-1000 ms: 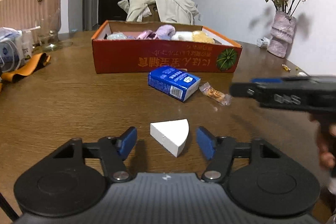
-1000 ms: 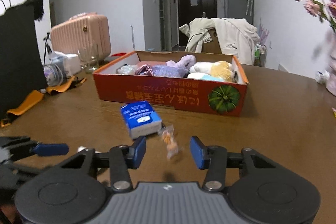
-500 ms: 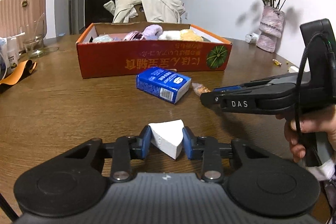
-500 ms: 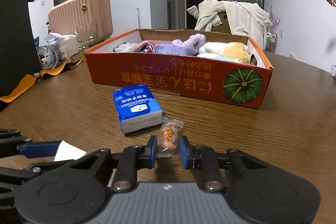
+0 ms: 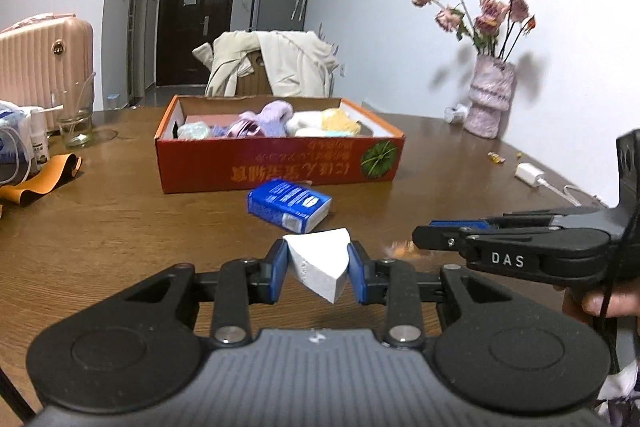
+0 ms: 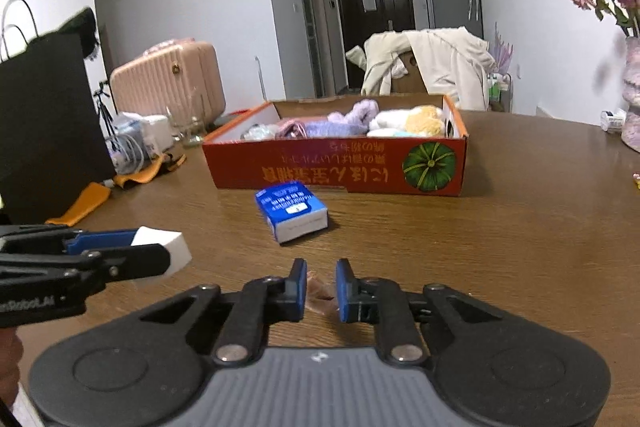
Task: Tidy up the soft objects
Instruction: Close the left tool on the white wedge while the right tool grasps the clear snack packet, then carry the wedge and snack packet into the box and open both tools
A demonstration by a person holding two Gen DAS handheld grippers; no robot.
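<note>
My left gripper point(image 5: 318, 253) is shut on a white wedge-shaped sponge point(image 5: 320, 267) and holds it just above the wooden table point(image 5: 120, 227). My right gripper point(image 6: 321, 273) is shut on a small clear snack packet point(image 6: 320, 297), which shows blurred between the blue pads. A blue tissue pack point(image 5: 290, 205) lies ahead of both grippers. Behind it stands a red cardboard box point(image 5: 280, 169) with soft purple, white and yellow items inside. In the left wrist view the right gripper point(image 5: 424, 237) reaches in from the right; in the right wrist view the sponge point(image 6: 160, 247) shows at the left.
A vase of dried flowers point(image 5: 488, 103) stands at the back right, with a white charger point(image 5: 528, 173) near it. At the left are a glass point(image 5: 76, 127), an orange strap point(image 5: 40, 175), a pink suitcase point(image 6: 168, 83) and a black bag point(image 6: 44, 123).
The left jaws closed on the white sponge and lifted it off the table. The right jaws closed on the snack packet, which has left its place beside the tissue pack.
</note>
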